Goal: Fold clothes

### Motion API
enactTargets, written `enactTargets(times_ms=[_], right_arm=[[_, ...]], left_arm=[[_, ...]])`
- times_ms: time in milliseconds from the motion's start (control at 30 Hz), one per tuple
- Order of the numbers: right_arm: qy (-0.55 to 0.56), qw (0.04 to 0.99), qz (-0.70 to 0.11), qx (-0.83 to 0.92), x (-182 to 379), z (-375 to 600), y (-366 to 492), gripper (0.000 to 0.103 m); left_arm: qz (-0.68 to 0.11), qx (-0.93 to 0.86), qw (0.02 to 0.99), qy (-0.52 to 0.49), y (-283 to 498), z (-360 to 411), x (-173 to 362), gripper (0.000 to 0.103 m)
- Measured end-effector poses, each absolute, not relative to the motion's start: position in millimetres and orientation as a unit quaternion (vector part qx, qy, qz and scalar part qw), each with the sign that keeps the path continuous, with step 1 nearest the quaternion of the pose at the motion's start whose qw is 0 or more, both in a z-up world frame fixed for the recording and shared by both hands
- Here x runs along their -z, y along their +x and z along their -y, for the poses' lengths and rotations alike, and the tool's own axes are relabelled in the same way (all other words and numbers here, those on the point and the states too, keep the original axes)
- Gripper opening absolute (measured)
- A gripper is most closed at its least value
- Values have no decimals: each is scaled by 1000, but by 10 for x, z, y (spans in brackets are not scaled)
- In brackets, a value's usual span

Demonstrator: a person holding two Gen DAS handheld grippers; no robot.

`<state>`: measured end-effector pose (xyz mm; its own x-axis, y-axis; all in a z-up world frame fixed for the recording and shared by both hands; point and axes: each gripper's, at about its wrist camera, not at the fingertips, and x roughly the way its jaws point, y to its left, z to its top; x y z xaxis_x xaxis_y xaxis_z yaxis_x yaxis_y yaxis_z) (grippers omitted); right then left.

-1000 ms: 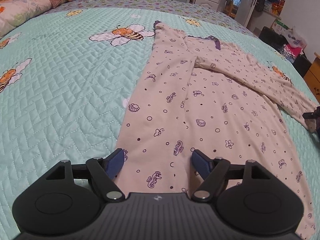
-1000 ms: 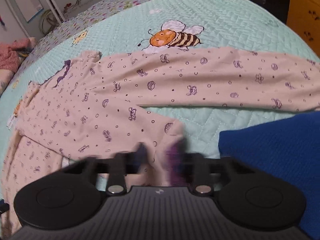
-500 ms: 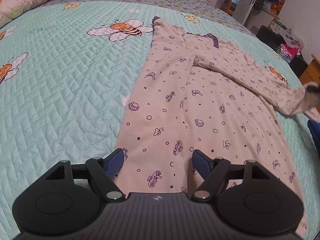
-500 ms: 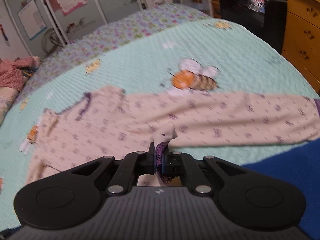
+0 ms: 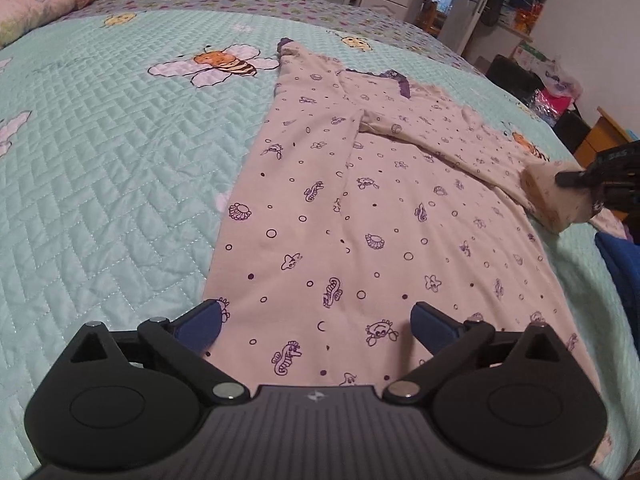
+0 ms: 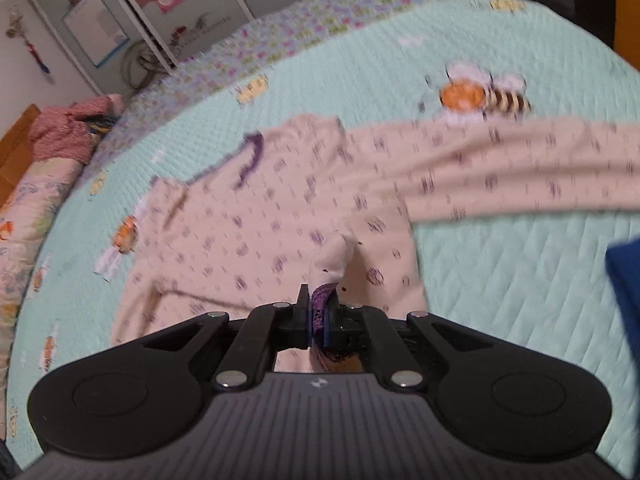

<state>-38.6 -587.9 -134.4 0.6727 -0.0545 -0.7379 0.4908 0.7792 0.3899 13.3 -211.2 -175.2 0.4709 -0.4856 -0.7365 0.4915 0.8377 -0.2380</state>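
Since a second ago my right tool (image 6: 316,322) has lifted the sleeve cuff (image 6: 326,300) off the bed and swung it in over the shirt, while my left tool (image 5: 316,322) has stayed low at the hem, and its jaws are opening wide now with nothing clamped, the fabric lying flat between them. My right tool is pinched tight on the purple cuff. One pink printed shirt (image 5: 360,208) lies spread flat along the middle of the bed (image 5: 100,160), collar toward the far edge, one sleeve already folded across the chest. To do this well I'd carry the cuff level across the body, keep the sleeve taut, lay it parallel to the hem, then let go. I count one shirt, two tools, and one blue garment (image 6: 626,280) at the bed's near right edge.
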Motion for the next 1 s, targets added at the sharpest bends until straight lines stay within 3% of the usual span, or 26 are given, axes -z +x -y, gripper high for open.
enactTargets(times_ms=[300, 600, 767, 1000], right_arm=[[298, 892, -316, 125, 946, 5690, -22, 4], [119, 939, -314, -69, 303, 4599, 331, 4], [36, 904, -392, -169, 710, 3841, 166, 4], [43, 870, -462, -167, 1272, 3579, -20, 4]], left_arm=[[-434, 322, 830, -139, 322, 1720, 1753, 103], [-400, 322, 842, -165, 400, 1398, 1588, 101], [-407, 301, 842, -186, 493, 1248, 1663, 101], [-410, 296, 841, -195, 539, 1138, 1734, 101]])
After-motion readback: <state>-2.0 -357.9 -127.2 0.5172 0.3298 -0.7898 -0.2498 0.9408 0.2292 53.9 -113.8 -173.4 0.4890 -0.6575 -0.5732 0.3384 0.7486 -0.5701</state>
